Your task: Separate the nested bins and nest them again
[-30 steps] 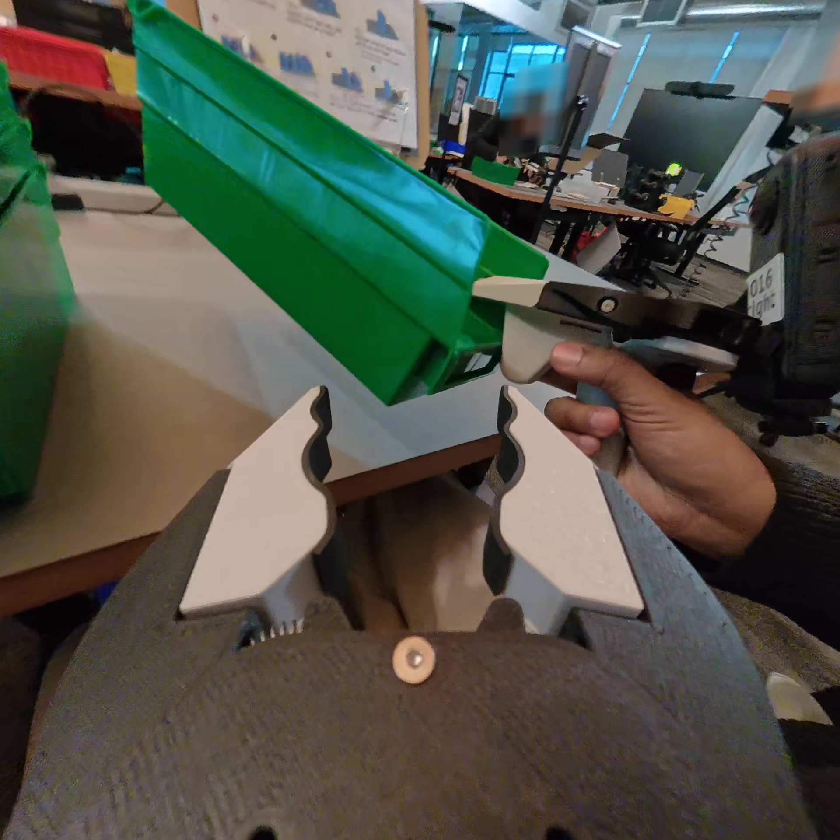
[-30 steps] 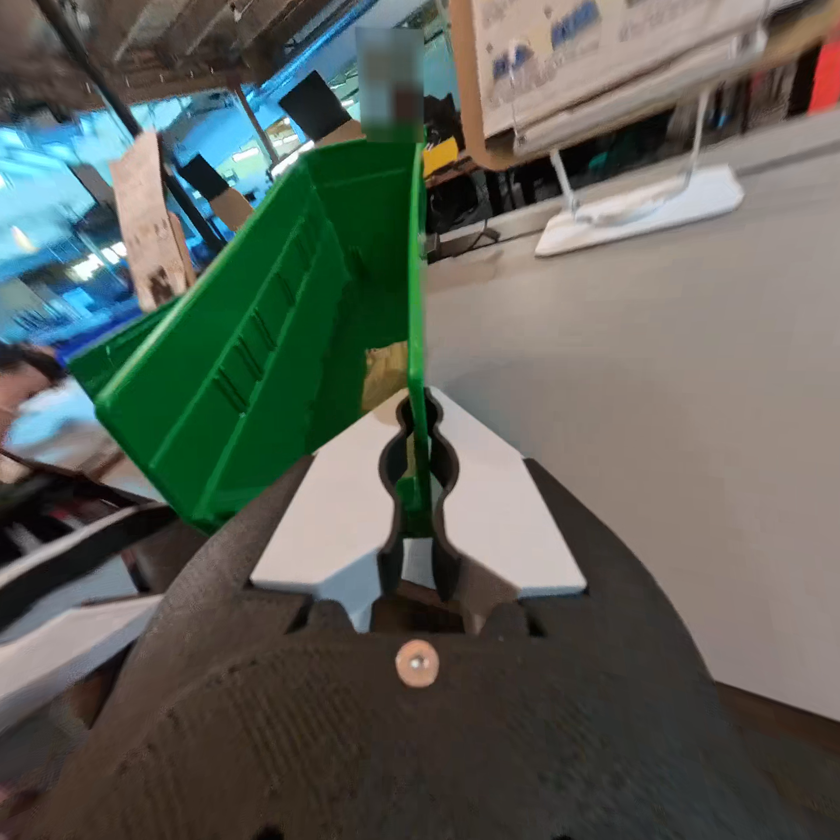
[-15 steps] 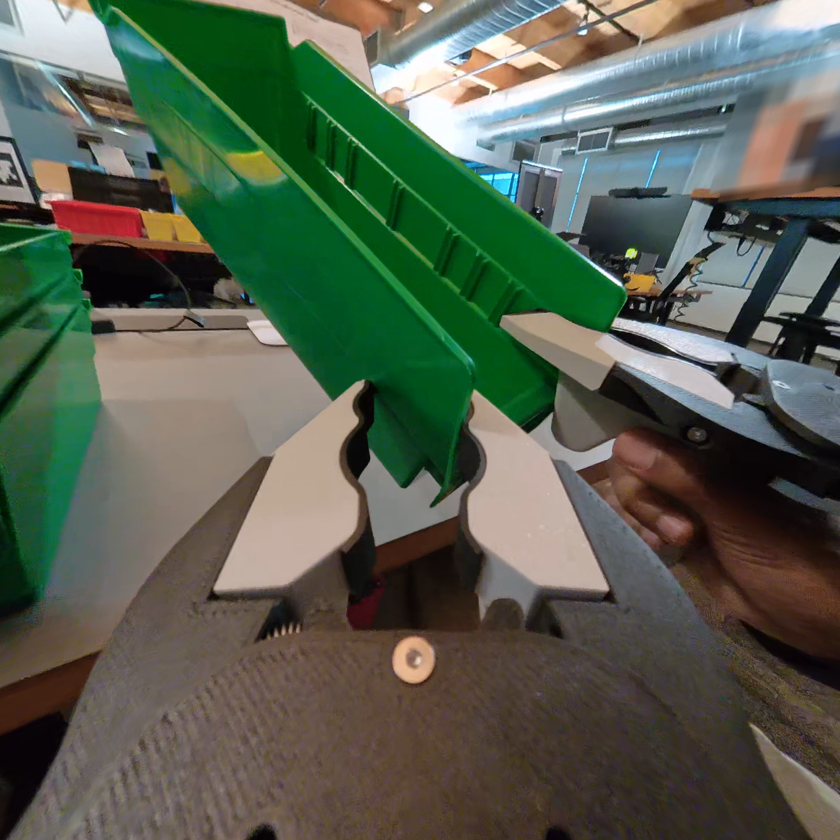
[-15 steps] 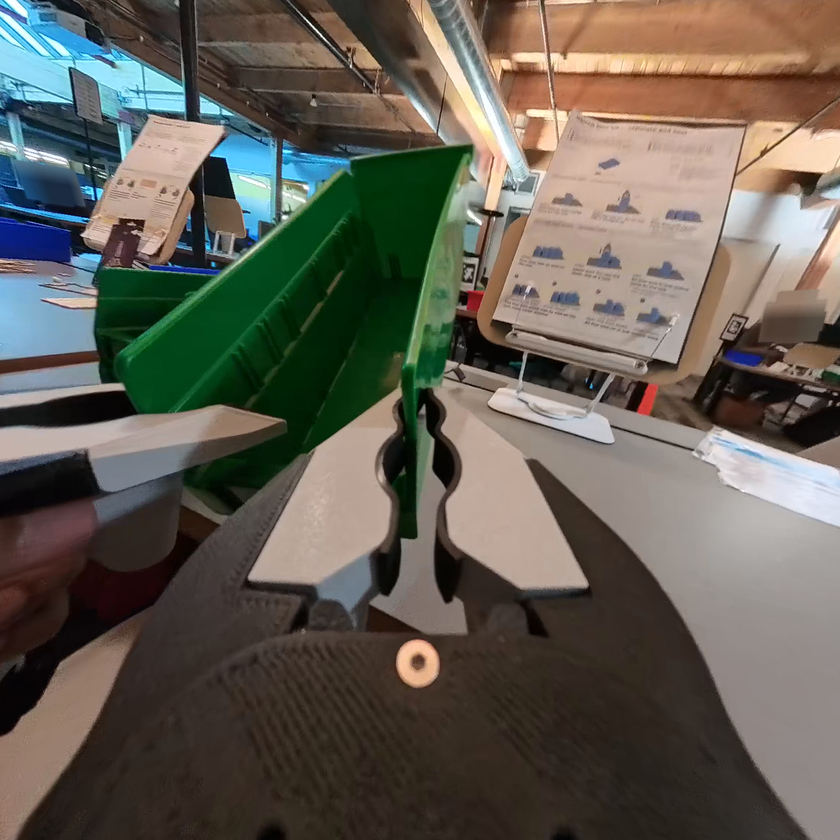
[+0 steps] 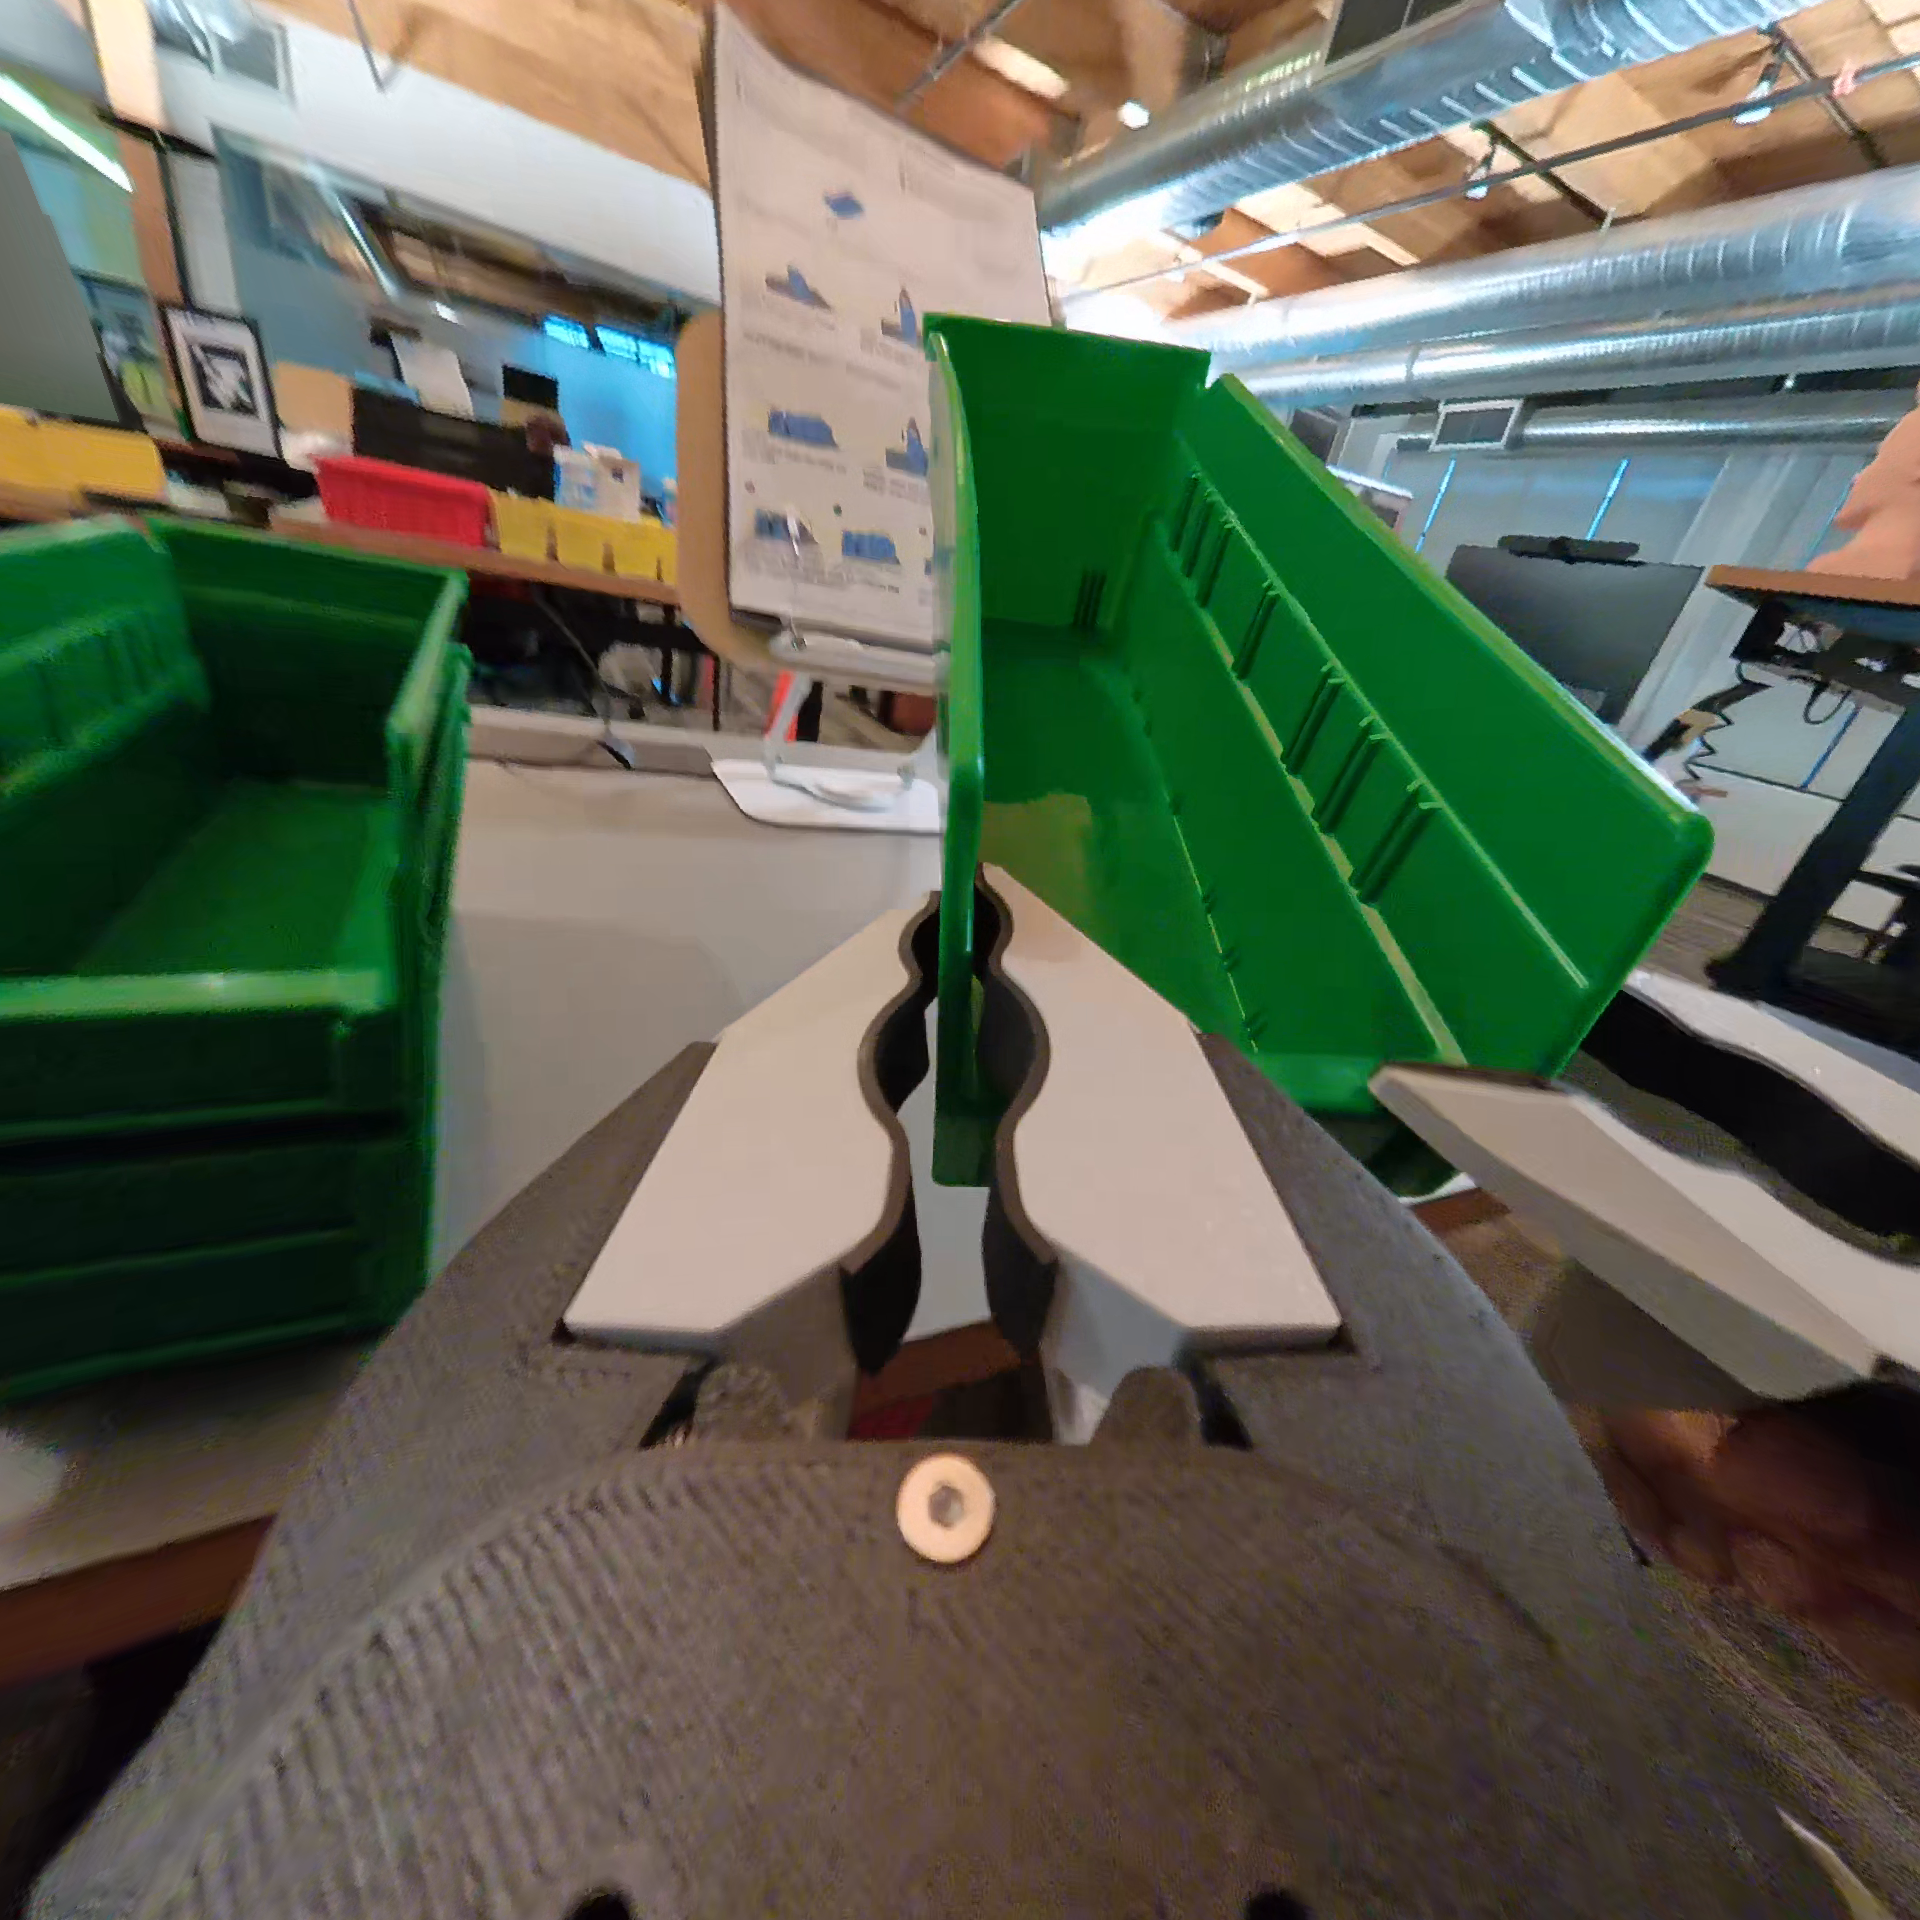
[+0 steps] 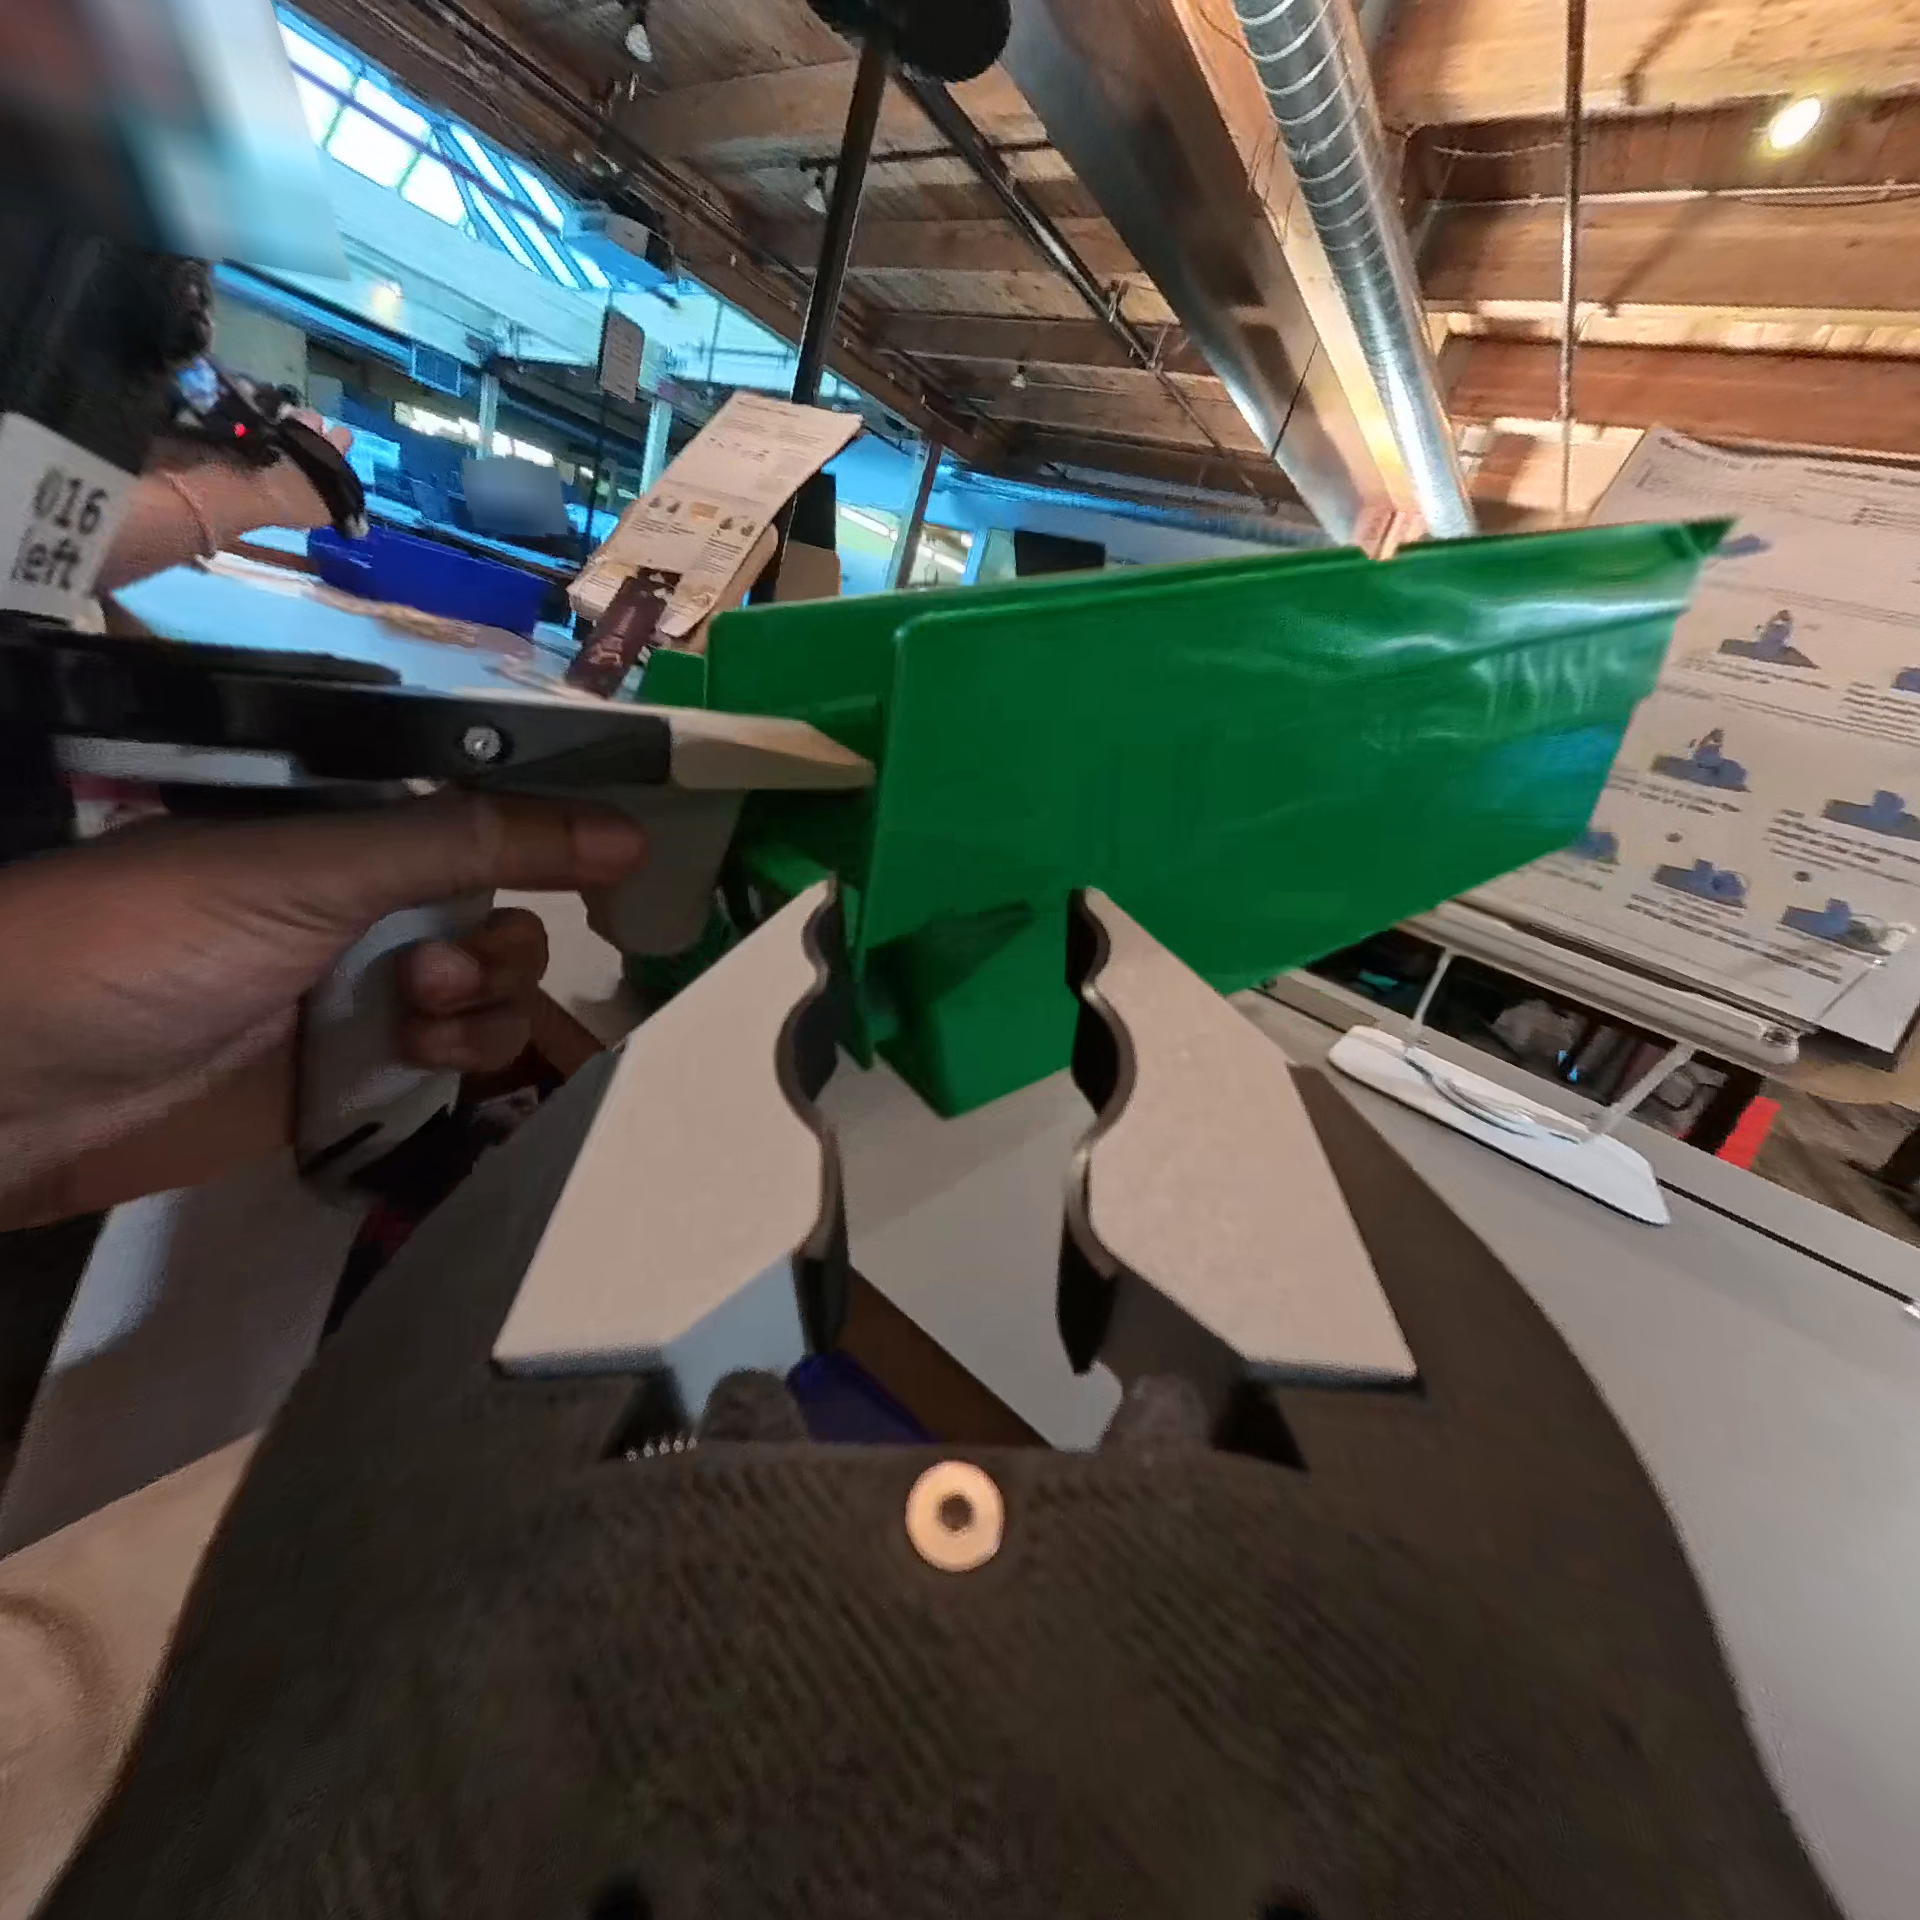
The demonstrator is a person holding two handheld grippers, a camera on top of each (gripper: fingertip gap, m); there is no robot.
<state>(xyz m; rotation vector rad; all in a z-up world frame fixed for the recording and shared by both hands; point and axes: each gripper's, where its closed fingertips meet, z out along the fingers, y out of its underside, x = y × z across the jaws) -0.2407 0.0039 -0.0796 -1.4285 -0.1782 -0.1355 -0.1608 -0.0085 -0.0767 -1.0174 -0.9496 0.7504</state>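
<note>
A long green bin (image 5: 1299, 831) hangs tilted in the air above the table's near edge. My left gripper (image 5: 961, 894) is shut on the bin's left side wall and carries it. My right gripper (image 6: 951, 914) is open, its fingers on either side of the bin's near lower corner (image 6: 966, 1029) without clamping it. It also shows in the left wrist view (image 5: 1507, 1039), at the bin's near end. The left gripper (image 6: 821, 758) shows side-on in the right wrist view, pinching the bin (image 6: 1247, 758). A stack of nested green bins (image 5: 208, 1039) stands on the table at the left.
The grey table (image 5: 623, 935) runs ahead, with a brown front edge. A picture sheet on a white stand (image 5: 873, 416) stands at the back; it also shows in the right wrist view (image 6: 1766, 831). A hand (image 6: 208, 956) holds the left gripper. Desks and red and yellow crates lie beyond.
My left gripper came up to the bin and shut on its side wall. My right gripper let go of the wall and opened. The bin swung round in the views.
</note>
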